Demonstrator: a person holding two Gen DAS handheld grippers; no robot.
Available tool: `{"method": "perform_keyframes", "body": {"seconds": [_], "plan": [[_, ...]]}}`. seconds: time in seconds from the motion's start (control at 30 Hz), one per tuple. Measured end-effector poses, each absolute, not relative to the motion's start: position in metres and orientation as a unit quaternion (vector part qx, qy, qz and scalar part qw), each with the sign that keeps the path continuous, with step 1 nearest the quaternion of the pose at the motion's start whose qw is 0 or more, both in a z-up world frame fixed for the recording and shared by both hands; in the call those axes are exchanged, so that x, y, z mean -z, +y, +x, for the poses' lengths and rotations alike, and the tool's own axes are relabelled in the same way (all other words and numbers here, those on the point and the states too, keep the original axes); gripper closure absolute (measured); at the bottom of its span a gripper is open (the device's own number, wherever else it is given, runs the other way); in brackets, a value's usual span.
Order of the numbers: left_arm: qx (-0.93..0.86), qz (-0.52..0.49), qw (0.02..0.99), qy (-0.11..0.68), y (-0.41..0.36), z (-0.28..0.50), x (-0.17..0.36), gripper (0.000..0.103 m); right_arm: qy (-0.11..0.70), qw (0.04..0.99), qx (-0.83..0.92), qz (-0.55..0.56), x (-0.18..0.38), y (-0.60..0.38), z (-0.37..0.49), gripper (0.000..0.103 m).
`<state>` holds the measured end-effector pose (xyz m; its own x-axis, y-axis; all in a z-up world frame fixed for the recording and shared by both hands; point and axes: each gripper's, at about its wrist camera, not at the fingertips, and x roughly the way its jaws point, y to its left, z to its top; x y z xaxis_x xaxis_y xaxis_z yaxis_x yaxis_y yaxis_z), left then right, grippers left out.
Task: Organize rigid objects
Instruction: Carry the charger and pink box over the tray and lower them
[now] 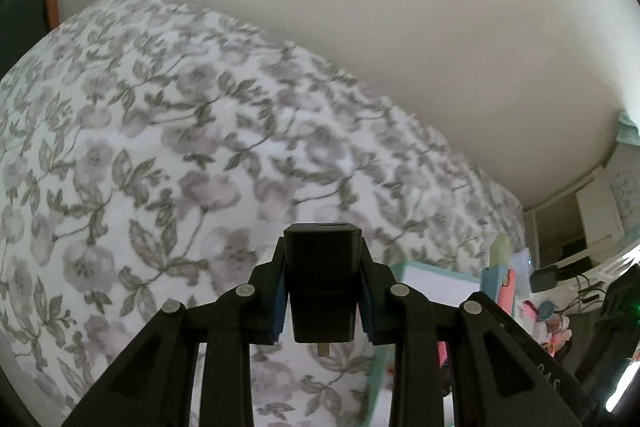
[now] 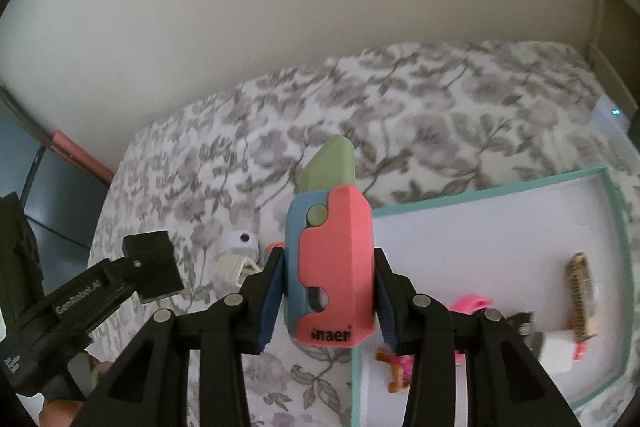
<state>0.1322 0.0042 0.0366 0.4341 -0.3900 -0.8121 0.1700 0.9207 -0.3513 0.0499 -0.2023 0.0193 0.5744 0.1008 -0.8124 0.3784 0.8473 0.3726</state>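
Hiding charger's (image 1: 322, 279) prong (image 1: 322, 349) behind body.

We see only the top and front of the black plastic charger block (image 1: 321, 283) in the left wrist view; its lower end hides behind the black finger links, one metal prong barely showing. To the right, the teal-rimmed white tray (image 1: 436, 281) is cut by those links, and the small items beyond it blur together. In the right wrist view, the tray's (image 2: 614, 267) near right corner runs off the frame. A small pink-and-brown figure (image 2: 394, 367) at its near left is half hidden and too blurred to name.
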Motion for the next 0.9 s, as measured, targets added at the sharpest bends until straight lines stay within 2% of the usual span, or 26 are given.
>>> {"method": "perform_keyframes", "body": {"seconds": [0.43, 0.9], "plan": [[0.238, -0.074, 0.825, 0.507, -0.073, 0.103, -0.040, 0.073, 0.406, 0.854, 0.149, 0.289, -0.052, -0.275, -0.003, 0.059], [0.288, -0.017, 0.790, 0.541, -0.149, 0.084, 0.002, 0.072, 0.421, 0.827, 0.194, 0.318, -0.025, -0.327, -0.030, 0.059]]}}
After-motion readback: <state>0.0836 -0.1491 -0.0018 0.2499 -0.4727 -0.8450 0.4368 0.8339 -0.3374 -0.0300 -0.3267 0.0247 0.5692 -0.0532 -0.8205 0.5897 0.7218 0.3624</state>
